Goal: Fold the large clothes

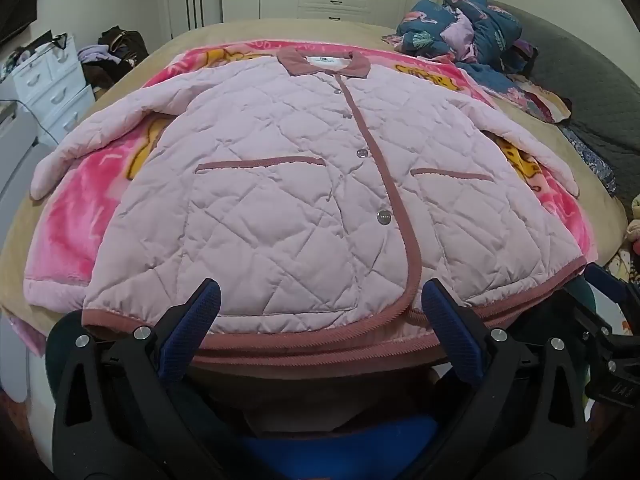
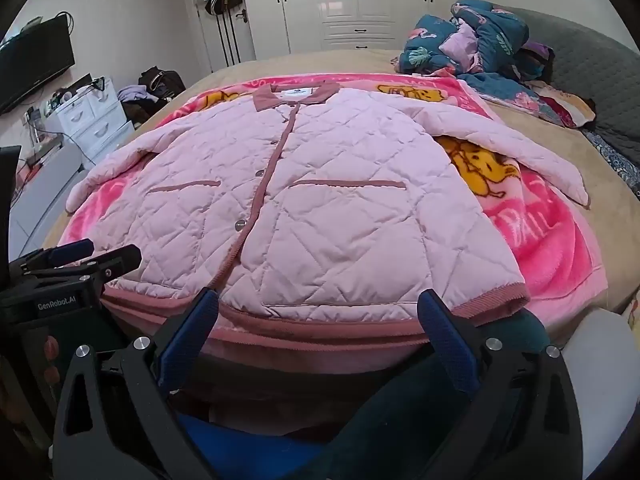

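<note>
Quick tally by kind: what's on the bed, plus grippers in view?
Pink quilted jacket: 1
Bright pink cartoon fleece blanket: 1
Crumpled teal floral duvet: 1
Hand-held grippers, both open: 2 (left hand-held gripper, right hand-held gripper)
Total: 5

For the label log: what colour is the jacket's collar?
Dusty rose collar, darker than the jacket; left wrist view.

Near edge: bare strip of pink blanket [image 2: 560, 240] left open beside the jacket [image 2: 320, 208] hem — passage is offered there.
Far corner: blocked by a heap of blue bedding [image 1: 464, 28].
Left flank: crowded by white drawers [image 1: 52, 80] — beige bedspread [image 1: 224, 30] left uncovered between.
</note>
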